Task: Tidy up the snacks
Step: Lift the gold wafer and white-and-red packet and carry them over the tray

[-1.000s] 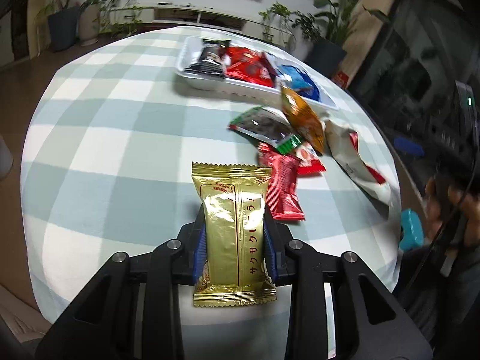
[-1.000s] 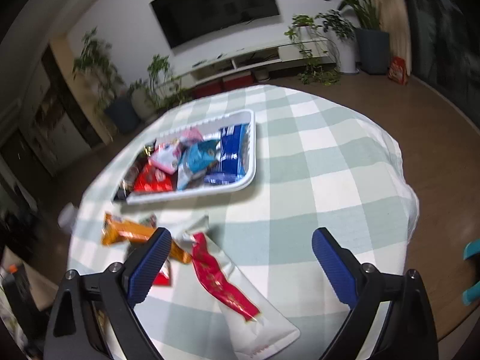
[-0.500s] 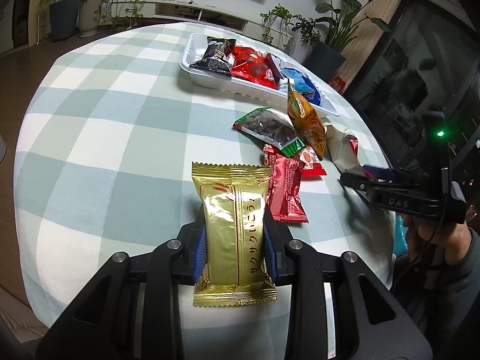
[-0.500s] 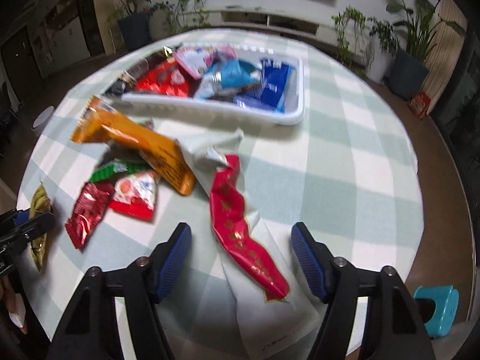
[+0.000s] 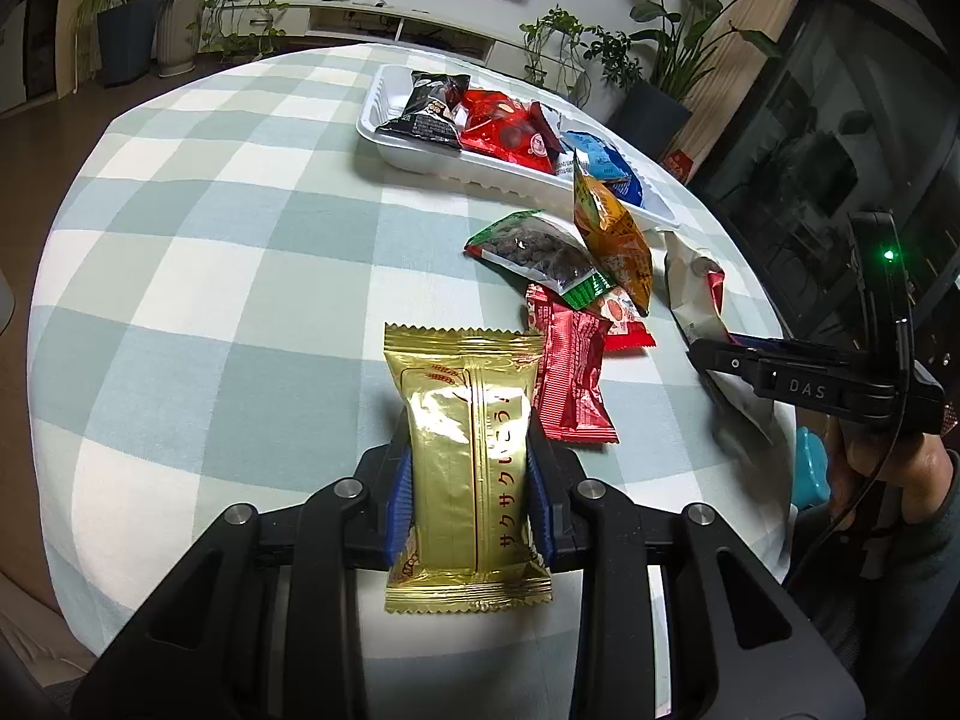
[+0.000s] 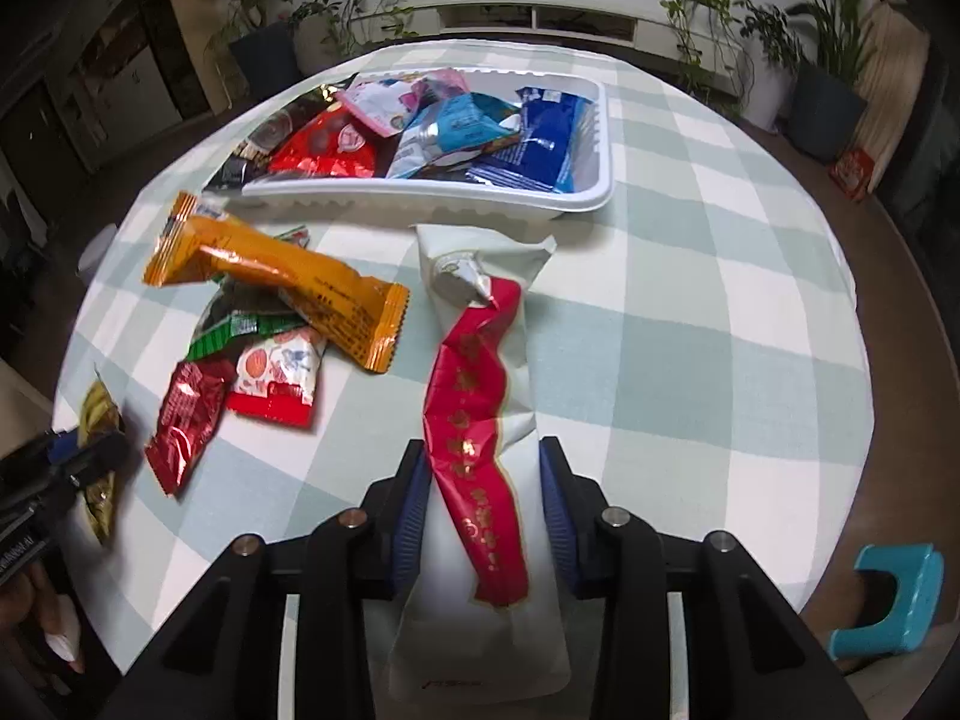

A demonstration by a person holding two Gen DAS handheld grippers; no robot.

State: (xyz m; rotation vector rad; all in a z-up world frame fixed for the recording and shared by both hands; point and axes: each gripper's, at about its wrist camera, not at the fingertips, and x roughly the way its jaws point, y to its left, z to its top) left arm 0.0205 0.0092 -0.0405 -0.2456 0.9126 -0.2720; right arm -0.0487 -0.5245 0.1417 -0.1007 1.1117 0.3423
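Observation:
My left gripper [image 5: 471,450] is shut on a gold snack packet [image 5: 468,456] and holds it over the near part of the checked table. My right gripper [image 6: 485,480] has its jaws around a white pouch with a red ribbon [image 6: 480,420] that lies on the cloth; the pads sit at its sides. The white tray [image 6: 576,204] at the far side holds several packets. An orange packet [image 6: 282,276], a green packet [image 6: 240,324], a red packet [image 6: 186,420] and a red-and-white packet [image 6: 276,372] lie loose between the grippers. The right gripper also shows in the left wrist view [image 5: 720,354].
The round table has a green-and-white checked cloth [image 5: 210,240]. A teal stool [image 6: 888,600] stands beside the table at the right. Potted plants [image 5: 654,60] and a TV shelf stand behind the table. The tray [image 5: 420,156] lies beyond the loose packets.
My right gripper has come down and forward onto the white pouch, and its jaws have narrowed around it. My left gripper still holds the gold packet in the same place.

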